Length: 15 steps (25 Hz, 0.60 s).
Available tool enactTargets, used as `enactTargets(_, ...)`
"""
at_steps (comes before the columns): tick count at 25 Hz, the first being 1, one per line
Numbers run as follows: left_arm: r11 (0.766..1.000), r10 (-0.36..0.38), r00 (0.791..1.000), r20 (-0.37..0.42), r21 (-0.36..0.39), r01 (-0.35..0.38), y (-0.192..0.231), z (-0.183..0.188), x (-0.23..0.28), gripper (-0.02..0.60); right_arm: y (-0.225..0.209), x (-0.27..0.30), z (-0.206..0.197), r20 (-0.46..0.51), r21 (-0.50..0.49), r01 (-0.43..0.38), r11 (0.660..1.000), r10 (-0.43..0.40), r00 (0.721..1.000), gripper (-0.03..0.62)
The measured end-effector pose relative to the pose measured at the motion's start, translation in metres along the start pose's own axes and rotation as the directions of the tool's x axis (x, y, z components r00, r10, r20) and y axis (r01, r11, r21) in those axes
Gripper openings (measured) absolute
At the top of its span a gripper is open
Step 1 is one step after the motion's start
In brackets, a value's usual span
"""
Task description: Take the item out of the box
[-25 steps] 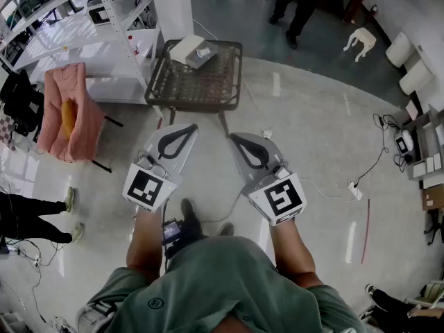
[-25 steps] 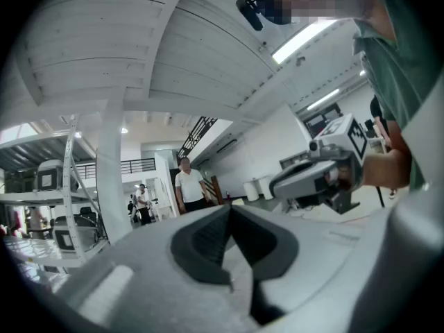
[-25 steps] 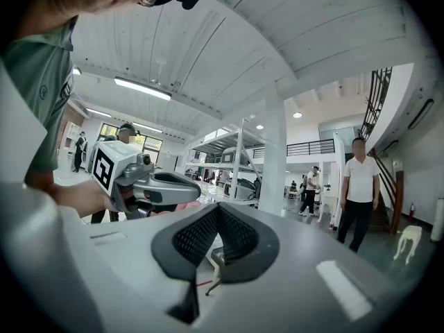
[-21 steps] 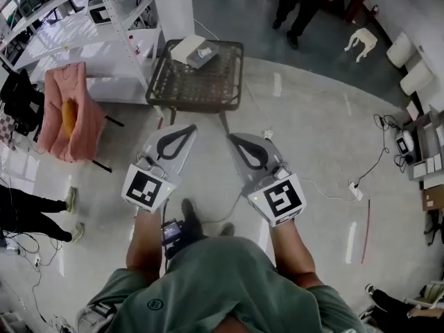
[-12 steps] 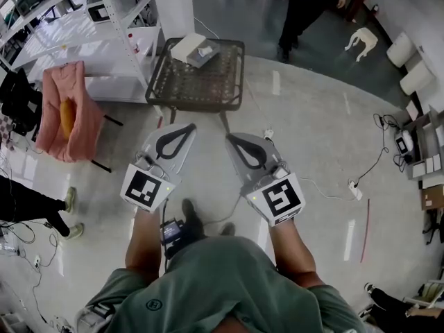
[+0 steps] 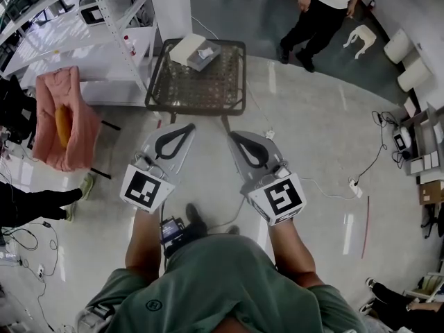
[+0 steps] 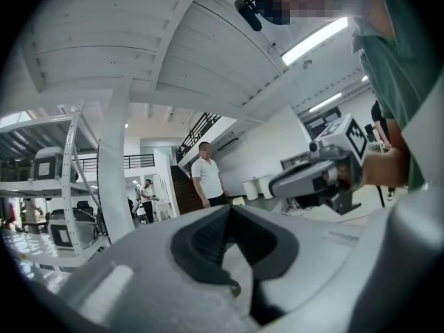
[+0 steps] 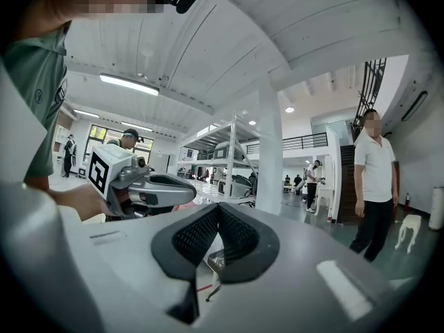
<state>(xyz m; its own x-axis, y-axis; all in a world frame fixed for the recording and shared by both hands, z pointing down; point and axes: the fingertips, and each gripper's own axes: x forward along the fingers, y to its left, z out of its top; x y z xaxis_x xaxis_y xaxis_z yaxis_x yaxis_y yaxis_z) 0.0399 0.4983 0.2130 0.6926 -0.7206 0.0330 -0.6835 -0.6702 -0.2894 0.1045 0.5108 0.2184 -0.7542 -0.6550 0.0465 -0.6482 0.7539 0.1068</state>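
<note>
This looks like the approach step: the left claw (image 6: 187, 127) and right claw (image 6: 234, 137) are both closed and empty, well short of the dark woven-mesh square tabletop (image 6: 198, 85). The white cardboard box (image 6: 186, 46) sits at its far left corner (contents unclear). Next, the claws must reach it and open. No writing is legible.

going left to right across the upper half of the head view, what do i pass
pink draped chair → wire mesh table → standing person in a white top → small white stool
</note>
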Motion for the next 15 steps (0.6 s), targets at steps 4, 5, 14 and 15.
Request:
enactTargets(4,1.0,-0.013,1.0,0.015,-0.013,0.013,0.043,-0.008,0.001,0.002,-0.005,0.042,0.006,-0.004,0.004,0.018,1.0,-0.018,1.0,0.006)
enactTargets(5,1.0,-0.017,1.0,0.018,-0.014,0.017,0.053,-0.011,0.0,0.002,-0.005,0.053,0.007,-0.007,0.002,0.022,1.0,-0.021,1.0,0.006)
enactTargets(14,0.998,-0.064,0.997,0.052,-0.015,0.065,0.135,-0.035,-0.007,0.002,-0.006,0.139,0.01,-0.035,-0.016,0.07,0.997,-0.071,0.997,0.006)
enactTargets(15,0.997,-0.068,0.996,0.056,-0.019,0.069,0.141,-0.038,-0.009,0.002,-0.005,0.146,0.01,-0.037,-0.019,0.075,0.997,-0.075,0.996,0.006)
